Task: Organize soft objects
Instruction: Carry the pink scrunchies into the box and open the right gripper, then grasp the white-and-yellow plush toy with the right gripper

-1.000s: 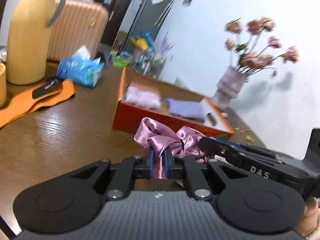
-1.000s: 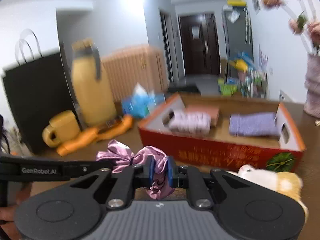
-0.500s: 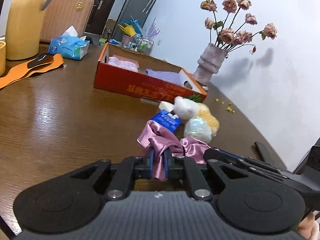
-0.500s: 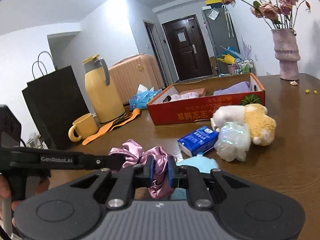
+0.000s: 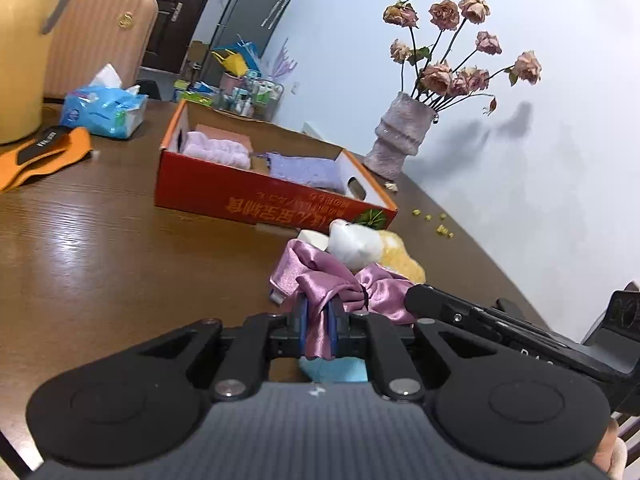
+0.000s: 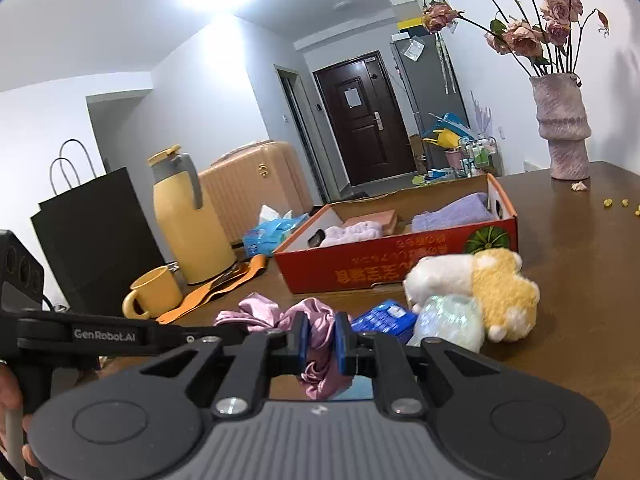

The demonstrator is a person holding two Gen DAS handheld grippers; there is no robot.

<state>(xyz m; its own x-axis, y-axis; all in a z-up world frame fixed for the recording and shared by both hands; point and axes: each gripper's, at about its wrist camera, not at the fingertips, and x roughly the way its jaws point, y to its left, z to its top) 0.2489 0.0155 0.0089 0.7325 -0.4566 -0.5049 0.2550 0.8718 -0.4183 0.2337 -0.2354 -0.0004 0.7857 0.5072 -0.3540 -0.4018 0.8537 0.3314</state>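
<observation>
Both grippers are shut on one pink satin scrunchie point(image 5: 340, 280), held between them just above the wooden table. My left gripper point(image 5: 319, 320) pinches one side; my right gripper point(image 6: 321, 338) pinches the other side of the scrunchie point(image 6: 312, 320). The red cardboard box point(image 5: 256, 196) stands beyond, holding folded lilac towels point(image 5: 216, 148) and a pink item point(image 6: 372, 218). A white and yellow plush toy point(image 6: 476, 284) lies in front of the box point(image 6: 384, 270). A light blue soft thing point(image 5: 334, 372) lies under the grippers.
A blue tissue pack point(image 6: 384, 320) and a clear wrapped bundle point(image 6: 448, 322) lie by the plush. A yellow jug point(image 6: 188, 216), yellow mug point(image 6: 154, 292), orange strap point(image 5: 40, 156), tissue packet point(image 5: 102, 110) and black bag point(image 6: 92, 232) stand left. A flower vase point(image 5: 400, 140) stands at the far right.
Both grippers first pulled back from the box and lowered, then moved a little toward it again. The scrunchie stays gripped by both throughout.
</observation>
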